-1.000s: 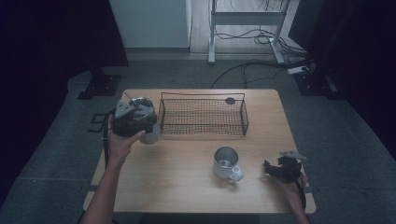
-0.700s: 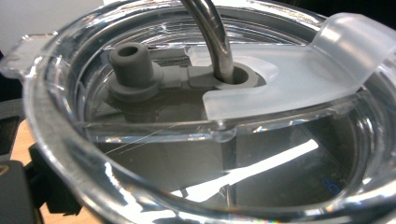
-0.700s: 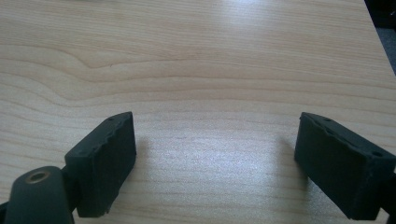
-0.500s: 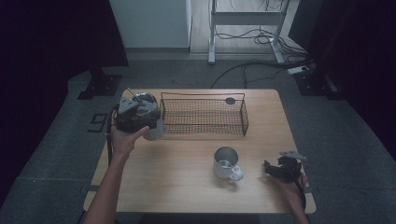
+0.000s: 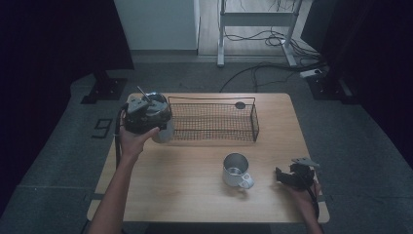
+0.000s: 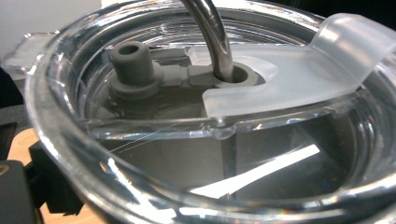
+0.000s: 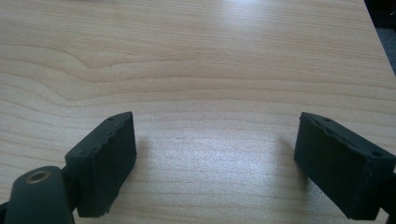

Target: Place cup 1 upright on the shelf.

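One tumbler (image 5: 161, 127) against left gripper (image 5: 145, 116).

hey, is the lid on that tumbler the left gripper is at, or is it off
On. In the left gripper view the clear lid sits inside the tumbler rim, a metal straw passing through its hole.

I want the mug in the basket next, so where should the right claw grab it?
Take the mug by its rim, coming straight down from above. It stands upright with its mouth open, and its handle points toward the near edge, so one pad can go inside the wall.
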`<state>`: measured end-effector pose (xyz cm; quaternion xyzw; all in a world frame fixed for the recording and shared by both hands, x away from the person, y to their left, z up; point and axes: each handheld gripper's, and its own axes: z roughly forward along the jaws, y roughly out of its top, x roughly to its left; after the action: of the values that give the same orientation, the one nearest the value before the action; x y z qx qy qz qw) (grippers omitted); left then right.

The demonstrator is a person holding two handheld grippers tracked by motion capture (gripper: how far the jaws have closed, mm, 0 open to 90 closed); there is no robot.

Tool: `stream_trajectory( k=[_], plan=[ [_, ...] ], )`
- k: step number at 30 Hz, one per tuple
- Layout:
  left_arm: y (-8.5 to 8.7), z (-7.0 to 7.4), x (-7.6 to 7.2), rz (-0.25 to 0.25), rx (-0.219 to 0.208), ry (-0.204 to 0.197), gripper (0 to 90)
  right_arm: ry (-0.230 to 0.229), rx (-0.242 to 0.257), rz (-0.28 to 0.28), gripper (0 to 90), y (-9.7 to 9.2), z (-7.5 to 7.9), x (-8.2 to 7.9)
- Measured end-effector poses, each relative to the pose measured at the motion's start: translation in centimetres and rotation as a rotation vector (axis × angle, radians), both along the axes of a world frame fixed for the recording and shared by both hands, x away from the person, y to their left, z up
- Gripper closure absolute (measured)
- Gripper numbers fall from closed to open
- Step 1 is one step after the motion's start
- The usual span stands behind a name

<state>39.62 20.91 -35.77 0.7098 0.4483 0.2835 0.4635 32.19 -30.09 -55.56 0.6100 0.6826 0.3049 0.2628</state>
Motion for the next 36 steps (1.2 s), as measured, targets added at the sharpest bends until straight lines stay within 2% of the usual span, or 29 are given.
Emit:
stream_trajectory(
  k=[14,19,24,27,36],
  plan=[
    [-1.6,0.4,1.1,-0.017,-0.002,0.002,4.0,-0.002,0.000,-0.001,12.5,0.0,0.0,0.0],
    [-1.8,0.5,1.5,-0.017,-0.019,0.000,4.0,-0.002,0.000,-0.001,12.5,0.0,0.0,0.0],
    [-2.0,0.6,1.8,-0.017,-0.015,0.001,4.0,-0.001,0.000,-0.001,12.5,0.0,0.0,0.0],
    [-2.2,0.6,2.1,-0.019,0.004,0.002,4.0,-0.001,0.000,-0.001,12.5,0.0,0.0,0.0],
    [-2.6,0.7,2.7,-0.022,-0.008,0.003,4.0,-0.002,0.000,-0.001,12.5,0.0,0.0,0.0]
  ],
)
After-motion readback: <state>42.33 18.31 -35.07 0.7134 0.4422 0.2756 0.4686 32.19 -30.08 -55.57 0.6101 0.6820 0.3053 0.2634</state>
